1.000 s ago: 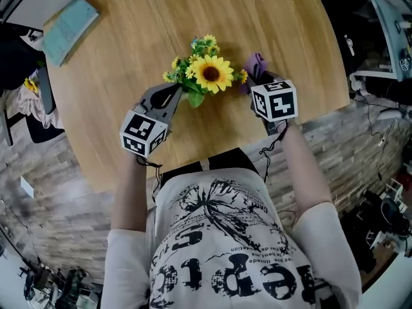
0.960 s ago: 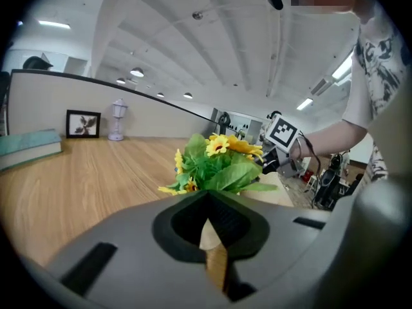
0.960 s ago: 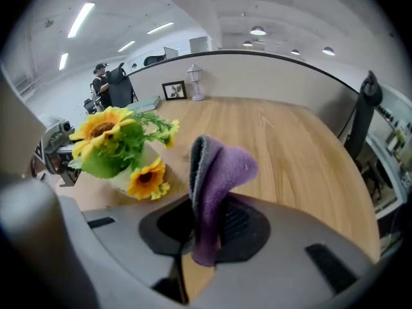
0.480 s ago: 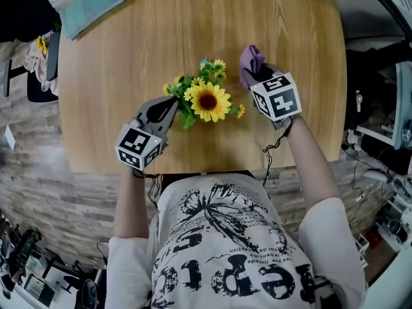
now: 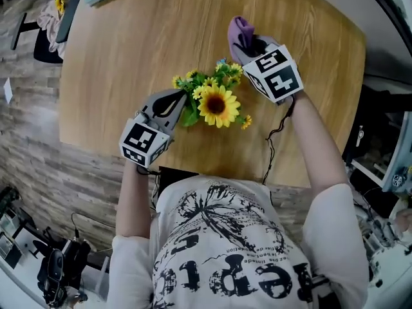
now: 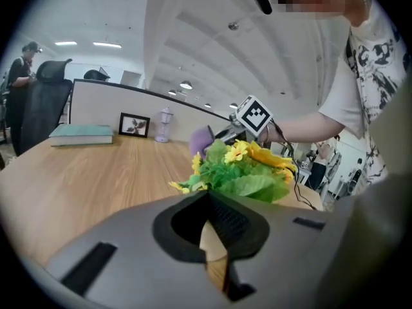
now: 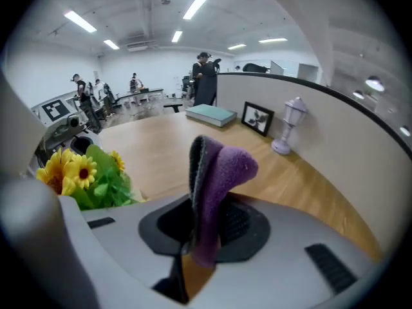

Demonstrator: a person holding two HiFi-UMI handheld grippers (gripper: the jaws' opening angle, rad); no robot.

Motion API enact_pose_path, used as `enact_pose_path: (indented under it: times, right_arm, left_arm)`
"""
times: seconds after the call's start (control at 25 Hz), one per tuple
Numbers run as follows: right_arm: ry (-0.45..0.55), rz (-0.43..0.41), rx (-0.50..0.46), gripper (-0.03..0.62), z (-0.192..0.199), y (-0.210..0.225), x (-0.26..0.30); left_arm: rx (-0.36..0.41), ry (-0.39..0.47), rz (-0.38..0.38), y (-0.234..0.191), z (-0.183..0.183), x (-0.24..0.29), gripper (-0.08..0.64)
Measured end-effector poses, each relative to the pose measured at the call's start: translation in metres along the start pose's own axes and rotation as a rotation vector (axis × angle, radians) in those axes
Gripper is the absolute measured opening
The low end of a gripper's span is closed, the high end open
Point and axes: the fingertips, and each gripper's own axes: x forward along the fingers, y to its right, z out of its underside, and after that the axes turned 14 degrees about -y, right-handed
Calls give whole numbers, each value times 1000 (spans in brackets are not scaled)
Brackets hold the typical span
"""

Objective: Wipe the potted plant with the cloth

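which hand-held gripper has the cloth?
The right hand-held gripper: a purple cloth is clamped between its jaws. The left hand-held gripper is shut with nothing in it, right beside the plant.

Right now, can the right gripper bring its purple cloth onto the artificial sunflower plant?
Probably yes. The right gripper is shut on the purple cloth and sits close beside the sunflower plant, with only bare table between them. The left gripper is at the plant's other side.
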Motion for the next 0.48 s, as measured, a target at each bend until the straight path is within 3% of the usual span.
enact_pose_path:
  times: [0.28,0.48]
  right_arm:
    - [50,-96,-214,72,-46,-37,13]
    - [36,-206,-372,72,-51,-77,23]
  left_arm:
    - [-69,35,-15,1,-1,1,2]
    - [-113,84,-29,-1,0,1,2]
